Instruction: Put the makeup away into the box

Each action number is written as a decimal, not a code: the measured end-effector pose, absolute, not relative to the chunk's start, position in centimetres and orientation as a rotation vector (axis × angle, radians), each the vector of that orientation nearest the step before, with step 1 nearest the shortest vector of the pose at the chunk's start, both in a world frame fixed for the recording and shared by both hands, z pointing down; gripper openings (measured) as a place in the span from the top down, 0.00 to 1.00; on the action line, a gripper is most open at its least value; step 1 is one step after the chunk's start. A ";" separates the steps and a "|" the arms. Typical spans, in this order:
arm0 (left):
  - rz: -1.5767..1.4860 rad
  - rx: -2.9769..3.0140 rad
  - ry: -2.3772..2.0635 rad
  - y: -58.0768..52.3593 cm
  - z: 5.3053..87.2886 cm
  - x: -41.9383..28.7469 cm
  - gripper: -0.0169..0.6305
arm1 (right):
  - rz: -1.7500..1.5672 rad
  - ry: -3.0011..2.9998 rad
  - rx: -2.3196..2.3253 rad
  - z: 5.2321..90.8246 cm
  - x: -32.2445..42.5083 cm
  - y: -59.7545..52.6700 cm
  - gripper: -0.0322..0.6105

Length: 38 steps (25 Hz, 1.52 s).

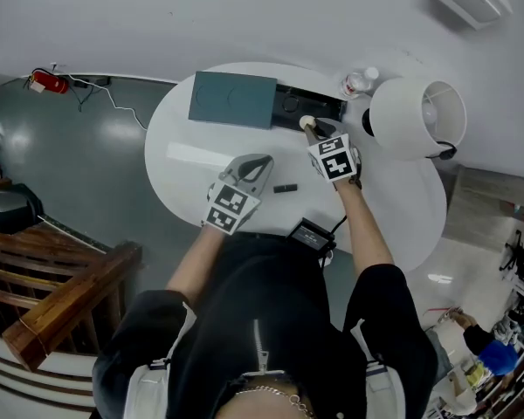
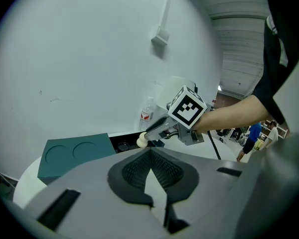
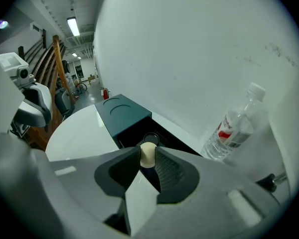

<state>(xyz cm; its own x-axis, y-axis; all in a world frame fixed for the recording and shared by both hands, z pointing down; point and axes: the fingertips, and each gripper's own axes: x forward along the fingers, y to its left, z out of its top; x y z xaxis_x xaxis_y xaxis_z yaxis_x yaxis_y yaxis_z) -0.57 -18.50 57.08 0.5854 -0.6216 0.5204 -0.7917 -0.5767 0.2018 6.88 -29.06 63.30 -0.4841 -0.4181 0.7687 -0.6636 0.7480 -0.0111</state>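
Note:
A black open box (image 1: 319,106) lies at the table's far edge, its teal lid (image 1: 232,99) beside it on the left. My right gripper (image 1: 311,127) is shut on a cream, egg-shaped makeup sponge (image 3: 148,154) and hangs over the box's near edge; the sponge (image 2: 141,141) also shows in the left gripper view. A small round compact (image 3: 150,138) sits inside the box. A short black makeup stick (image 1: 285,188) lies on the white table (image 1: 183,160). To the stick's left my left gripper (image 1: 251,169) rests low with its jaws together and nothing between them.
A clear water bottle (image 1: 358,82) and a white lamp shade (image 1: 415,116) stand at the table's back right. A black device (image 1: 310,232) with a cable sits at the near edge. Wooden stairs (image 1: 44,278) lie to the left.

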 end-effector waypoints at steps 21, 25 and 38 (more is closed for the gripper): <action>0.557 2.284 -1.255 -18.3 58.2 -5.2 0.96 | 0.340 -2.022 0.645 69.5 4.2 -30.9 0.81; 0.557 2.285 -1.249 -18.4 58.3 -5.0 0.96 | 0.346 -2.027 0.657 69.6 4.3 -31.0 0.79; 0.564 2.309 -1.226 -18.3 58.1 -4.5 0.96 | 0.294 -2.146 0.693 66.2 3.9 -30.4 0.71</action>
